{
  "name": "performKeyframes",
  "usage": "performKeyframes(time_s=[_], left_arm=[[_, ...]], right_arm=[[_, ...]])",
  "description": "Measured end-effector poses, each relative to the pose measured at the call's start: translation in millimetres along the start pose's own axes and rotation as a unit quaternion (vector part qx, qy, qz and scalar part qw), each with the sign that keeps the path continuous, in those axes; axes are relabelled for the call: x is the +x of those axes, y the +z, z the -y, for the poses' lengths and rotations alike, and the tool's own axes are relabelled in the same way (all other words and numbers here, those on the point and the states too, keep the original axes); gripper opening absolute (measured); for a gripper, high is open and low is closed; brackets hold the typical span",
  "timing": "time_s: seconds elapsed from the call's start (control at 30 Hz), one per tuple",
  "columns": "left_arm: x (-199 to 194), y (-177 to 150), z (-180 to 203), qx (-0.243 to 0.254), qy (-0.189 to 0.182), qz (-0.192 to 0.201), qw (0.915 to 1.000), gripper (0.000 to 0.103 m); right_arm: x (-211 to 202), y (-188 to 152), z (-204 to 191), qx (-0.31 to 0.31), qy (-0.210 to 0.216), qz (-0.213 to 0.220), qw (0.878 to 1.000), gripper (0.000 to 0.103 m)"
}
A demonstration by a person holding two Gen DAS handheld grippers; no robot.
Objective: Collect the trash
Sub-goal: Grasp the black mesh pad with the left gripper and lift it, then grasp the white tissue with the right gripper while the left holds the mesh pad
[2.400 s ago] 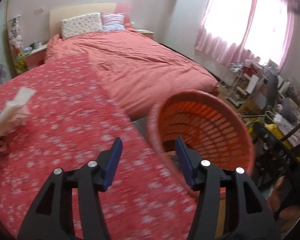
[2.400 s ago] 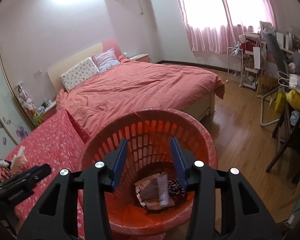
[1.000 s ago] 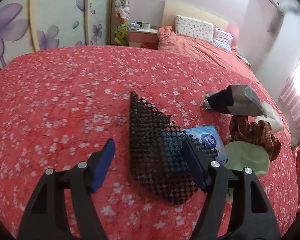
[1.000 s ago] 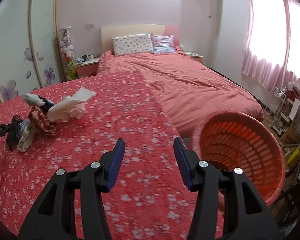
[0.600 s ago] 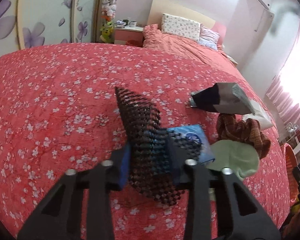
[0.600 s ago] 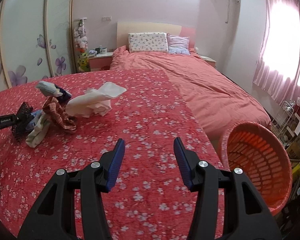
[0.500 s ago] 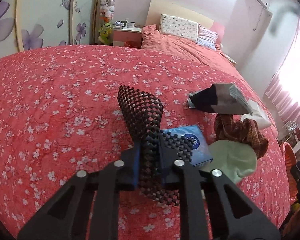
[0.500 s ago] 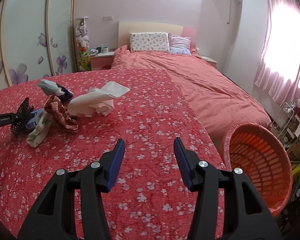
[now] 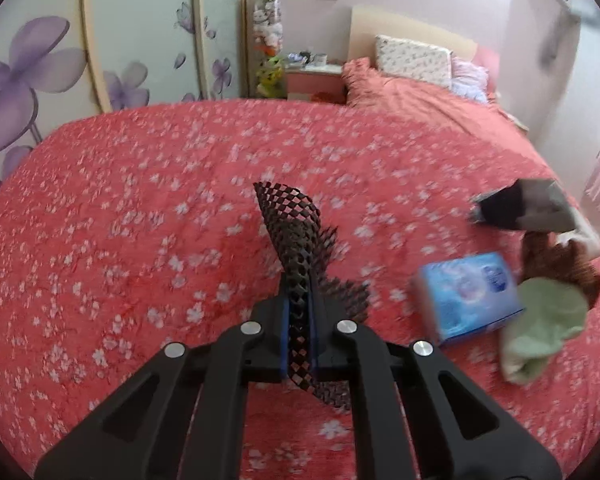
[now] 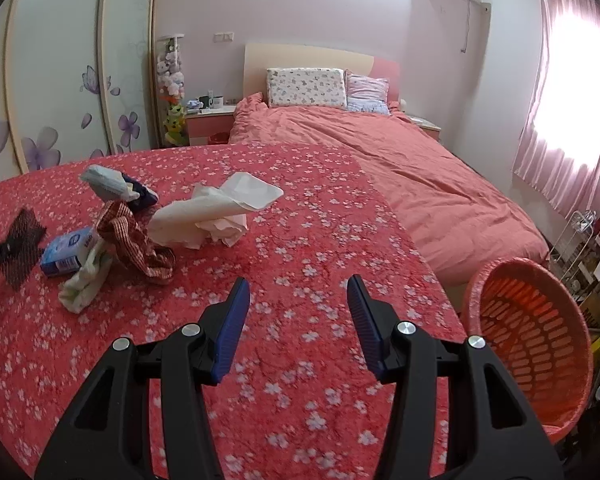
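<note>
My left gripper (image 9: pixel 300 292) has its jaws closing on a black mesh sheet (image 9: pixel 296 232), whose pads pinch it so it stands crumpled above the red floral bedspread (image 9: pixel 140 220). To its right lie a blue tissue pack (image 9: pixel 468 300), a pale green cloth (image 9: pixel 540 324), a brown woven cloth (image 9: pixel 552 260) and a dark grey packet (image 9: pixel 516 208). In the right wrist view the black mesh sheet (image 10: pixel 24 240) sits at the far left, with crumpled white paper (image 10: pixel 216 212) nearby. My right gripper (image 10: pixel 296 316) hangs open over bare bedspread, with nothing between its fingers.
An orange slatted basket (image 10: pixel 532 340) stands off the bed's right edge on the floor. A second bed with pink bedding (image 10: pixel 420 184) lies beyond. Wardrobe doors with purple flowers (image 9: pixel 60 72) line the left. A bedside table (image 10: pixel 208 120) stands at the back.
The left jaws closed on the black mesh and pulled it up and away from the blue tissue pack. The right gripper swung left, so the trash pile looks nearer and the basket sits further right.
</note>
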State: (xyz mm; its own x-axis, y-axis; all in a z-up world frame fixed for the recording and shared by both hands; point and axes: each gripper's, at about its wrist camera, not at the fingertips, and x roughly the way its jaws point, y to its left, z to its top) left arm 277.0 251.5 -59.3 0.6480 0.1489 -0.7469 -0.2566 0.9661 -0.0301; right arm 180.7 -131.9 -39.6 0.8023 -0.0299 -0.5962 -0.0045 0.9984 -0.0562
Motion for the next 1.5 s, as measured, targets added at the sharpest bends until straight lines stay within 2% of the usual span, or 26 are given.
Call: performKeyframes(time_s=[0.13, 0.37, 0.4, 0.43, 0.5, 0.7, 0.8, 0.97, 1.03, 1.23, 1.33, 1.5], left_arm=[[6.7, 1.9, -7.7, -0.024, -0.008, -0.014, 0.9996, 0.011], [8.9, 0.3, -10.2, -0.032, -0.013, -0.019, 0.9992, 0.012], [9.8, 0.2, -10.3, -0.032, -0.013, -0.019, 0.9992, 0.012], [10.0, -0.1, -10.1, -0.031, -0.011, -0.020, 0.9993, 0.012], [10.4, -0.1, -11.2, -0.028, -0.008, -0.020, 0.9994, 0.012], [13.5, 1.3, -11.7, -0.029, -0.010, -0.020, 0.9993, 0.012], [13.6, 1.1, -11.0, -0.029, -0.011, -0.020, 0.9993, 0.012], [13.0, 0.6, -11.4, -0.031, -0.013, -0.020, 0.9992, 0.012], [12.8, 0.1, -11.7, -0.032, -0.014, -0.020, 0.9992, 0.012], [12.6, -1.3, -14.1, -0.035, -0.018, -0.020, 0.9990, 0.012], [12.1, -1.4, -14.7, -0.036, -0.019, -0.020, 0.9990, 0.012], [11.3, -1.3, -15.5, -0.036, -0.019, -0.020, 0.9990, 0.012]], right_arm=[[11.3, 11.9, -2.9, 0.023, 0.021, -0.007, 0.999, 0.051], [40.8, 42.1, -17.5, 0.072, 0.054, -0.020, 0.996, 0.052], [46.4, 46.5, -20.9, 0.080, 0.058, -0.023, 0.995, 0.057], [51.7, 50.2, -24.7, 0.087, 0.055, -0.026, 0.994, 0.070], [58.8, 53.2, -29.8, 0.097, 0.046, -0.023, 0.994, 0.077], [87.6, 56.4, -42.8, 0.114, 0.022, -0.063, 0.991, 0.078], [102.1, 53.0, -43.8, 0.129, 0.030, -0.093, 0.987, 0.078], [110.1, 48.1, -45.0, 0.138, 0.059, -0.108, 0.983, 0.067], [112.8, 47.9, -48.6, 0.130, 0.063, -0.110, 0.983, 0.057], [110.6, 43.8, -47.1, 0.117, 0.071, -0.101, 0.985, 0.040], [106.6, 42.3, -39.4, 0.115, 0.072, -0.099, 0.986, 0.036], [95.5, 35.8, -18.0, 0.112, 0.068, -0.098, 0.987, 0.034]])
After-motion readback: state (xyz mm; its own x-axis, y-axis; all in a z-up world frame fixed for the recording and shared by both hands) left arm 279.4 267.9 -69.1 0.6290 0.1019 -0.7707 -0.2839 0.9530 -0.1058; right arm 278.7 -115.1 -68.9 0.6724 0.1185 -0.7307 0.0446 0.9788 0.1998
